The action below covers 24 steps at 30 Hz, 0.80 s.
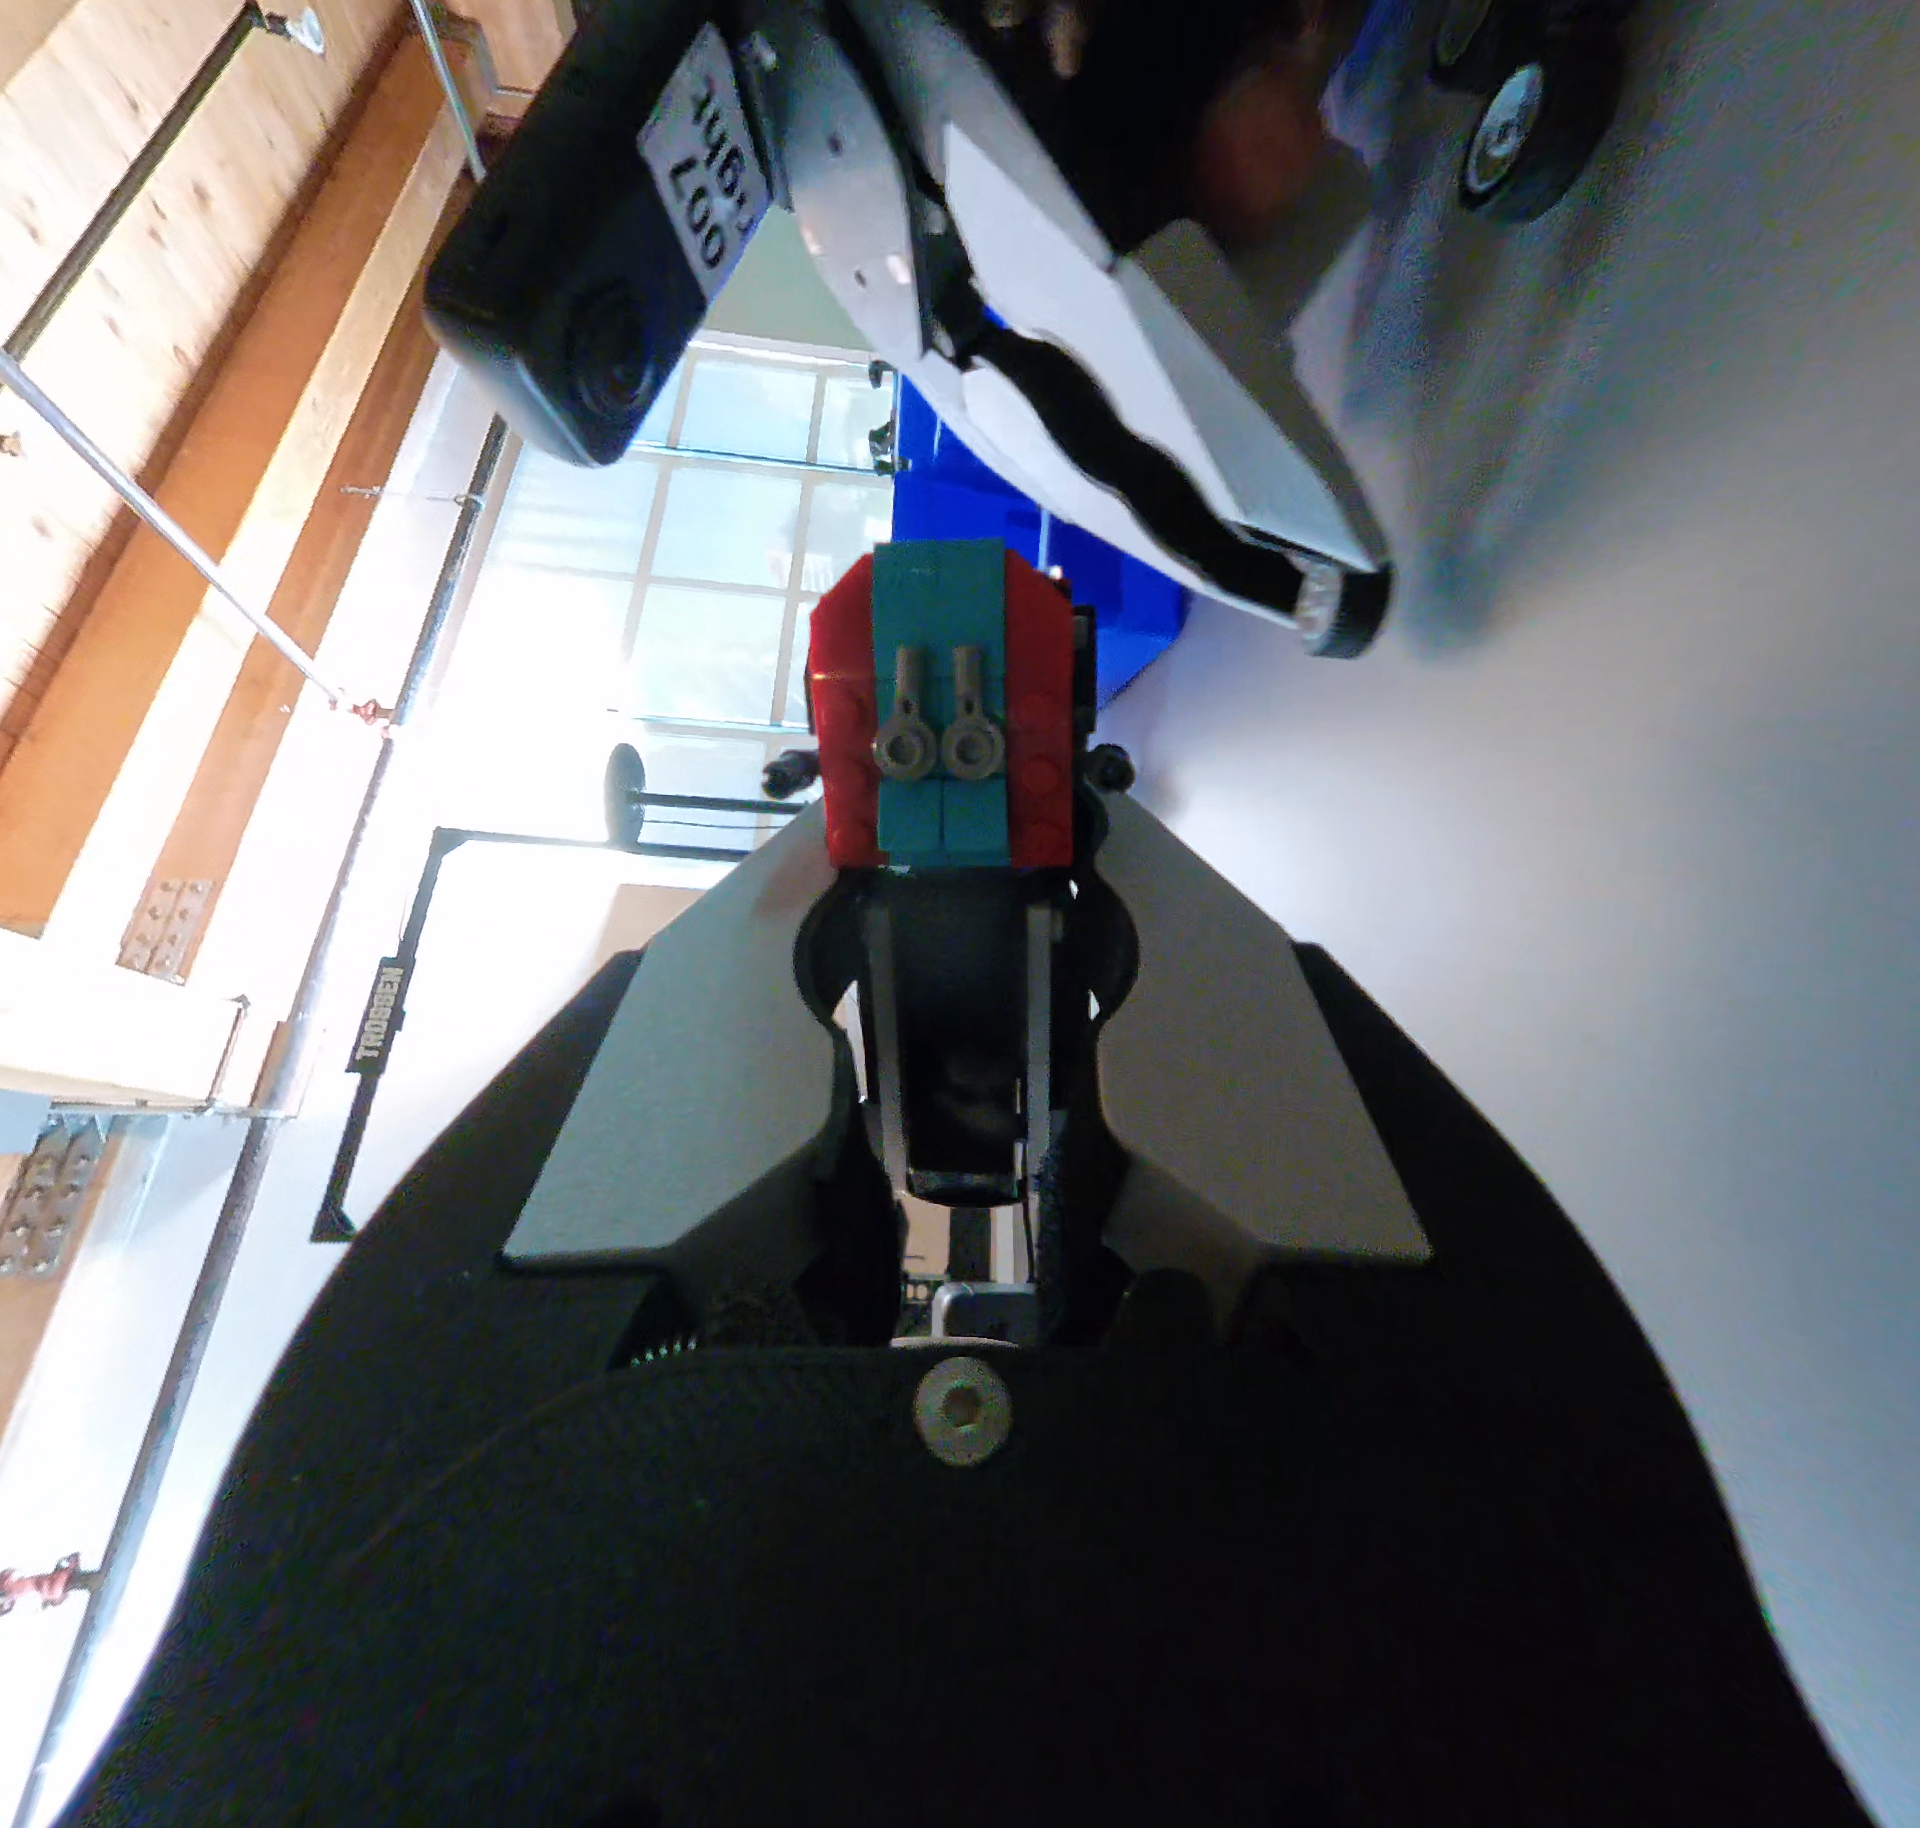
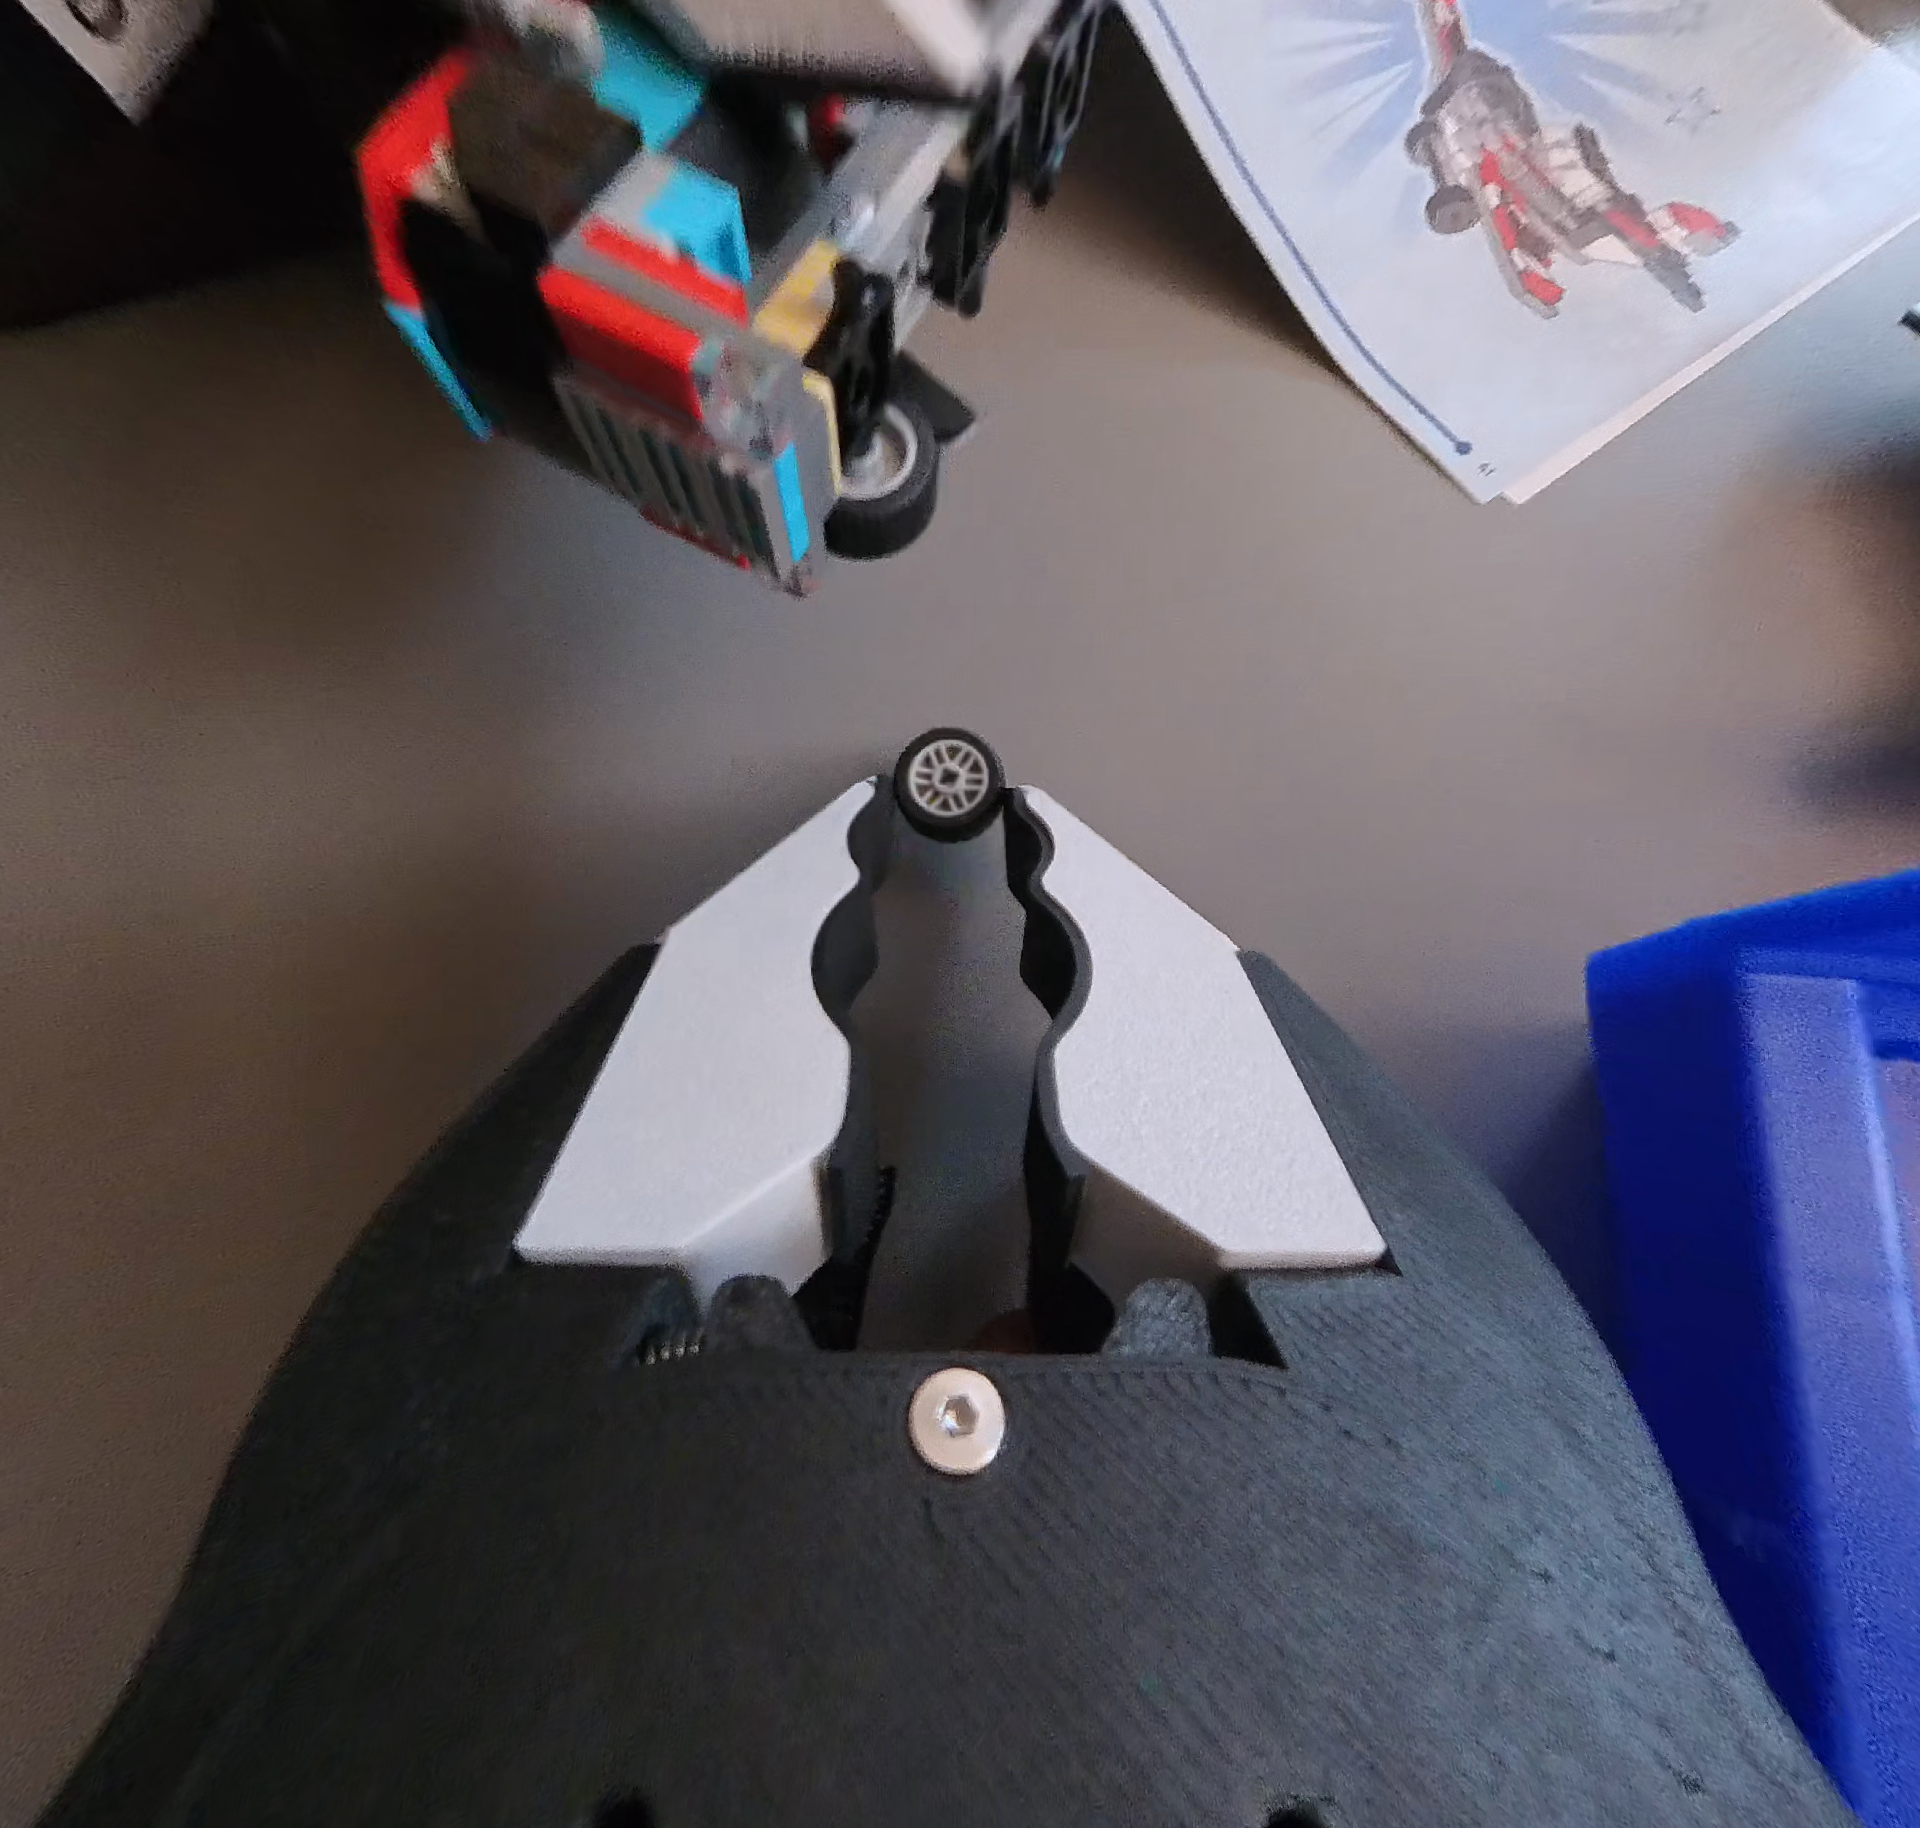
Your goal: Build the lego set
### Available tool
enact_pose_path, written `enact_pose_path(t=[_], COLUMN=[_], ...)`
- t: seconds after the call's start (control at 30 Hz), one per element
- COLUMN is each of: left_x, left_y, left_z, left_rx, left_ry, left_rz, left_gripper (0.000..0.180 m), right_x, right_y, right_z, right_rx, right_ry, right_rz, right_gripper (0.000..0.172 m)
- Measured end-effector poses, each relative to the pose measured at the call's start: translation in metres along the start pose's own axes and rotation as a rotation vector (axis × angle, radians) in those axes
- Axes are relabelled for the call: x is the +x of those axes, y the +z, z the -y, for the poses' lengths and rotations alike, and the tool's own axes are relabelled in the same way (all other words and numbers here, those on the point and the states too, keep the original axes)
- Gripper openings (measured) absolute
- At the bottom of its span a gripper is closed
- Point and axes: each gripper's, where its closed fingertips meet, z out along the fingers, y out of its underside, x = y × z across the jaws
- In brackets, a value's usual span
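While my left claw clamps the red-and-teal brick truck, my right claw pinches 1 small black wheel above the bench.

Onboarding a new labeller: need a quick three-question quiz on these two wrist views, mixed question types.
1. True or false: the left gripper is clamped on a red and teal brick truck.
2. What sits between the right gripper's fingertips? A) yellow brick B) small black wheel with a grey rim C) nothing
3. Fill in: in the right wrist view, the printed booklet lies at the upper ____ and the blue bin at the lower right.

Key: 1 true. 2 B, the small wheel. 3 right.
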Motion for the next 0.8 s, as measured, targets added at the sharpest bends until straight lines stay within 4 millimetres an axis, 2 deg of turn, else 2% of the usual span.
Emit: enact_pose_path(t=[0.2,0.3,0.5,0.8], left_x=[0.005,0.007,0.009,0.009], left_y=[0.0,0.0,0.001,0.0], left_z=[0.014,0.025,0.037,0.041], left_rx=[0.033,0.061,0.093,0.105], left_ry=[0.118,0.164,0.192,0.202], left_rz=[-0.004,0.003,0.006,0.013], left_gripper=[0.037,0.038,0.037,0.037], right_x=[-0.007,-0.017,-0.034,-0.038], right_y=[-0.046,-0.062,-0.059,-0.057], right_z=[0.039,0.05,0.05,0.048], right_rx=[0.201,0.26,0.233,0.196], right_ry=[0.083,0.101,0.094,0.07], right_rz=[0.104,0.172,0.233,0.201], right_gripper=[0.022,0.022,0.022,0.022])
